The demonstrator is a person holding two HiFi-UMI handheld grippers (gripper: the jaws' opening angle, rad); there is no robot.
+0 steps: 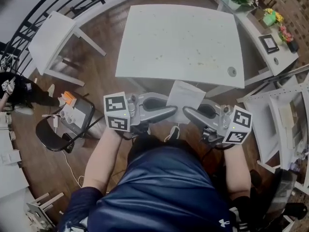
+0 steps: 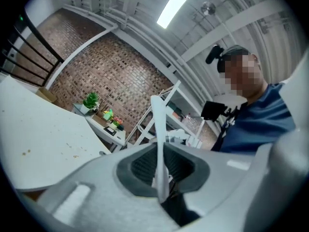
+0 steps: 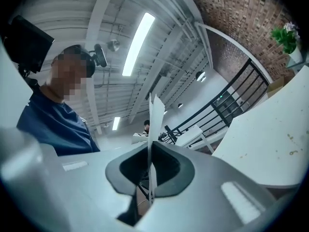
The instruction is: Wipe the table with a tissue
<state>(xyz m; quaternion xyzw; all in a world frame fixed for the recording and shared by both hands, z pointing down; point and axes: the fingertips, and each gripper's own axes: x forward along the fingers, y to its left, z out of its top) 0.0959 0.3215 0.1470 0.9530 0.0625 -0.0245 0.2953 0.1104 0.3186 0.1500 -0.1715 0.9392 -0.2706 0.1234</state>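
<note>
The white table point(image 1: 178, 42) lies ahead of me in the head view, with small brown crumbs scattered across its top. Below its near edge I hold a white tissue point(image 1: 185, 99) in the air between the two grippers, which point at each other. My left gripper point(image 1: 174, 111) is shut on the tissue's left part and my right gripper point(image 1: 185, 111) on its right part. In the left gripper view the tissue point(image 2: 158, 129) stands edge-on, pinched between the jaws of the left gripper point(image 2: 162, 182). The right gripper view shows the tissue point(image 3: 154, 124) clamped the same way in the right gripper point(image 3: 150, 178).
A white side table point(image 1: 53, 37) stands at the left, near a black railing. A black chair point(image 1: 65, 127) with small items sits at my left. A white shelf with potted plants point(image 1: 270, 28) runs along the brick wall, and a white rack point(image 1: 285, 124) is at the right.
</note>
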